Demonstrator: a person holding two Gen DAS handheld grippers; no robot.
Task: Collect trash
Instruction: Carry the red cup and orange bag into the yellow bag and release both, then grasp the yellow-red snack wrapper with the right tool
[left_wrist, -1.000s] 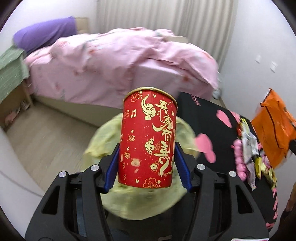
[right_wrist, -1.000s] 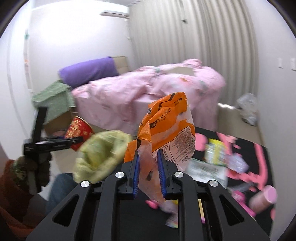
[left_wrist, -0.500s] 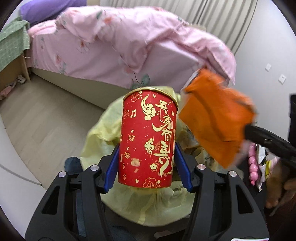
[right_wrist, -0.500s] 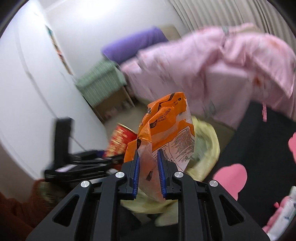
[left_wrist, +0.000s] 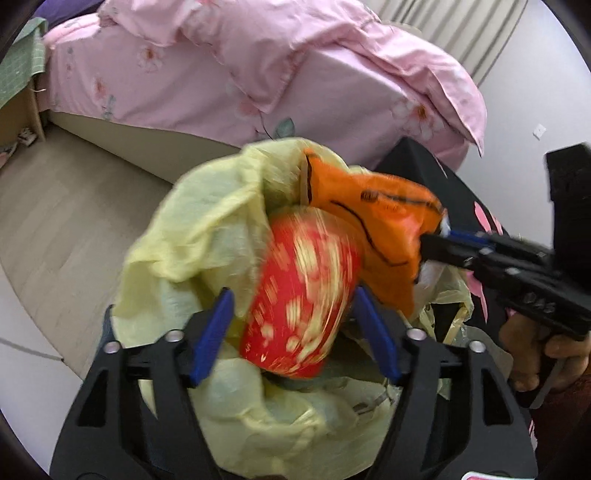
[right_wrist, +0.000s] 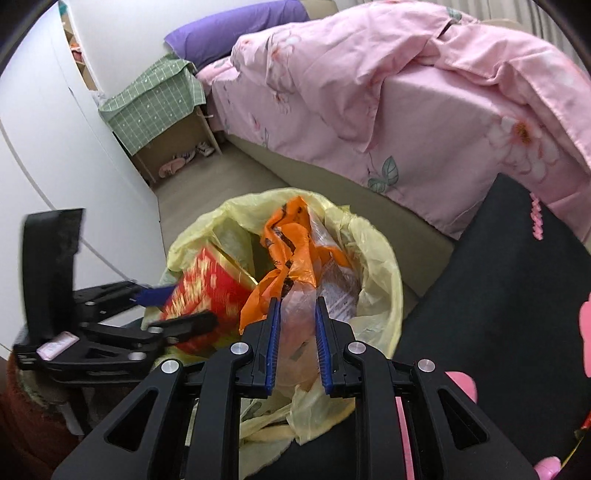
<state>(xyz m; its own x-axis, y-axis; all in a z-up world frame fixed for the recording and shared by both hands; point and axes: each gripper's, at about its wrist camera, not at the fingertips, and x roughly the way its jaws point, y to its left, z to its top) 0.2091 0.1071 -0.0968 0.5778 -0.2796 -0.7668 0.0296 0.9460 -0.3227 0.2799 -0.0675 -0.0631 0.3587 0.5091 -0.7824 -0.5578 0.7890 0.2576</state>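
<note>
A bin lined with a yellow trash bag (left_wrist: 192, 225) stands on the floor by the bed; it also shows in the right wrist view (right_wrist: 376, 258). My left gripper (left_wrist: 295, 310) is open right over the bag's mouth. The red can with gold print (left_wrist: 303, 288), blurred by motion, is tipped between its spread blue pads and falling into the bag; the right wrist view shows the can (right_wrist: 207, 291) too. My right gripper (right_wrist: 297, 317) is open over the bag. The orange snack bag (right_wrist: 291, 251) lies inside, just beyond its pads, and also shows in the left wrist view (left_wrist: 384, 236).
A bed with a pink quilt (right_wrist: 388, 92) runs behind the bin. A black rug with pink shapes (right_wrist: 517, 295) lies to the right. A nightstand under a green cloth (right_wrist: 155, 99) stands by the white wall. Beige floor (left_wrist: 66, 206) lies to the left.
Both grippers came down over the yellow bag and opened. The red can slipped out of my left pads and tipped. The orange snack bag left my right pads and dropped in.
</note>
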